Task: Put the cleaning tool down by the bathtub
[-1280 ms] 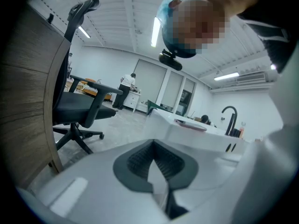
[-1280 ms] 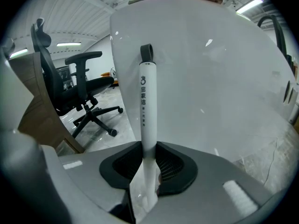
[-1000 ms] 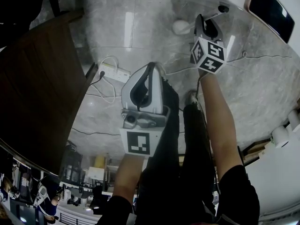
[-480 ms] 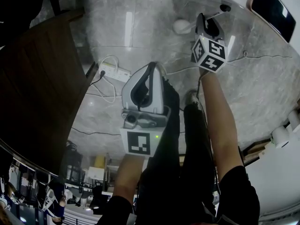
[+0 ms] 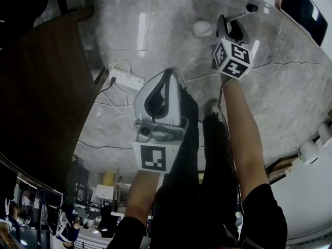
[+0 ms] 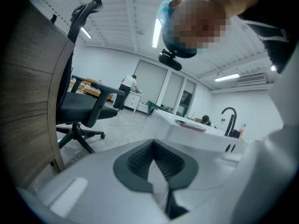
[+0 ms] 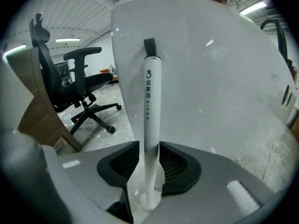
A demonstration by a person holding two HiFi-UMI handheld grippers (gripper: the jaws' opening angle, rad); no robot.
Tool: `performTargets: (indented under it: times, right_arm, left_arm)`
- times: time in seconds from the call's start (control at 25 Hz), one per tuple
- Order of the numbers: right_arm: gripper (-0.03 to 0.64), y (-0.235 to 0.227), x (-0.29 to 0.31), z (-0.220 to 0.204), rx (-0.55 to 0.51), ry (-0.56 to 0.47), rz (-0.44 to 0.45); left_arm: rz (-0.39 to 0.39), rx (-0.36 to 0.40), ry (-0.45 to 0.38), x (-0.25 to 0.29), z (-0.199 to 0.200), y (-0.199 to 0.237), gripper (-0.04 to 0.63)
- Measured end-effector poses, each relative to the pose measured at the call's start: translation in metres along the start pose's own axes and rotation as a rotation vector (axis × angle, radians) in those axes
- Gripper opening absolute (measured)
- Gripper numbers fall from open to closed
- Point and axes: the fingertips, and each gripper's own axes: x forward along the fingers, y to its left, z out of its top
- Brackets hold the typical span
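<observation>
**Cleaning tool**: a white stick handle with a black cap. It stands near upright, with its top end leaning on the white outer wall of the bathtub. The lower end runs down towards the grey floor. The foot is not visible in the right gripper view. The head view shows a pale round shape on the floor beside that gripper, possibly the tool's head, but I cannot confirm this.

**Step in hand (judgement):** release. The tool looks placed by the tub, so the put-down is all but complete.

**Next move (judgement):** draw the right gripper straight back along the line of its jaws without nudging the handle. The handle is only propped against a glossy wall and could slide sideways if knocked.

**Fingers, right:** the jaws have just been opening and now stand spread. The handle passes between them, close to both pads, but it does not look clamped.

**Fingers, left:** the left gripper has its jaws pressed together with nothing between them. It is held over the person's legs, well apart from the tool. An office chair stands off to the side, clear of the work.
</observation>
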Motion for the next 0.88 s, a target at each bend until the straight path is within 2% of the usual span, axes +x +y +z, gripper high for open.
performTargets:
  times: [0.88]
  right_arm:
    - [0.149,-0.002,-0.026,-0.010,0.019,0.012,0.010]
  left_arm:
    - [0.009,0.003,-0.028,-0.023,0.011,-0.015,0.007]
